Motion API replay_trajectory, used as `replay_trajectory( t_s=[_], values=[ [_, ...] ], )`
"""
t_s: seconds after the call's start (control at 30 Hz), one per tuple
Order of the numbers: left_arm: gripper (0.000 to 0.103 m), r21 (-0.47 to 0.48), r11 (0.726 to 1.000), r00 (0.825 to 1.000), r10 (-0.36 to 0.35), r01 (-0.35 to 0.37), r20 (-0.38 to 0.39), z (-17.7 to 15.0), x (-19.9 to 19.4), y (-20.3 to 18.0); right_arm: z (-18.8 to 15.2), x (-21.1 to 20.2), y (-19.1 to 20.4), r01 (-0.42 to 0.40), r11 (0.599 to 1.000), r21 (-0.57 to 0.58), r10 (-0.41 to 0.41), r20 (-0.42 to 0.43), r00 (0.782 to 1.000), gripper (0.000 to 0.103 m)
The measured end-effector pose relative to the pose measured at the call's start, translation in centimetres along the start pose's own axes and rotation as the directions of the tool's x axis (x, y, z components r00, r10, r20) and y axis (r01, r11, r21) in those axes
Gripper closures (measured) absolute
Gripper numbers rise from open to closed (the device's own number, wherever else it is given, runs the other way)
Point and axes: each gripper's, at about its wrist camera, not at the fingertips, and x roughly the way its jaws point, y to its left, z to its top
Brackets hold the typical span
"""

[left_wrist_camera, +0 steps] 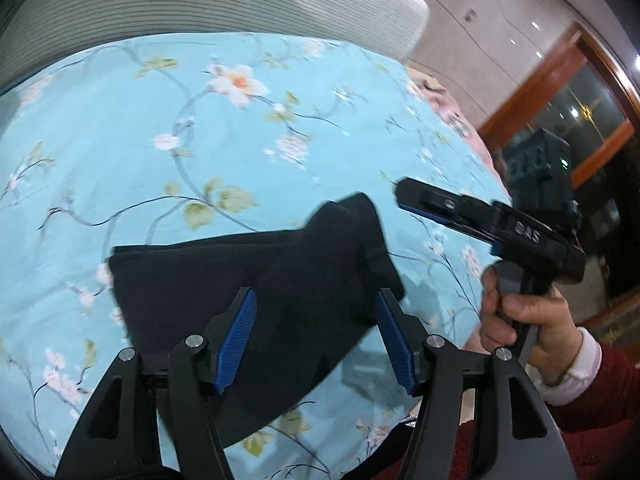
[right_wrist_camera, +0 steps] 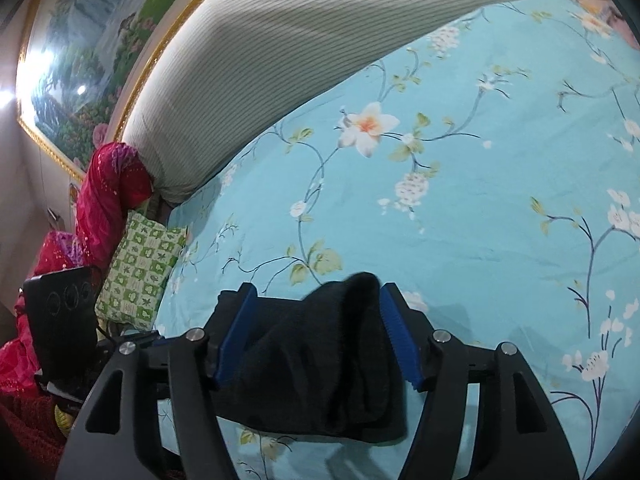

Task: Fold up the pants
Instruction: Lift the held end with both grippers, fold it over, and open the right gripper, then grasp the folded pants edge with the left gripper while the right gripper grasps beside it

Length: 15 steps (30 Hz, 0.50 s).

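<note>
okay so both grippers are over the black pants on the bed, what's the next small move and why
Probably press the raised hump of the black pants flat. The bundle already looks folded on the floral sheet, and both the left gripper and right gripper are open around it.

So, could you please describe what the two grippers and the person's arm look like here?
Both the left gripper and the right gripper have black angular linkage arms with silver pivot pins and ribbed blue finger pads. From the left wrist view, the right unit has a pistol-style handle, pale lettering and a boxy black top module with a green light. The hand wears a dark red sleeve over a white cuff.
</note>
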Motion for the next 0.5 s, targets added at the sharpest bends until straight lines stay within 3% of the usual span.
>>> replay_trajectory(
  t_s=[0.33, 0.5],
  values=[
    [0.037, -0.154, 0.985, 0.997, 0.083, -0.081, 0.006, -1.3, -1.3, 5.7, -0.4, 1.7, 3.5, 0.162, 0.975, -0.154, -0.174, -0.068, 0.982, 0.032],
    [0.035, -0.187, 0.976, 0.994, 0.108, -0.109, -0.017, -1.9, -0.6, 7.3, -1.3, 2.4, 3.3, 0.163, 0.976, -0.145, -0.179, -0.101, 0.979, 0.032]
  ],
)
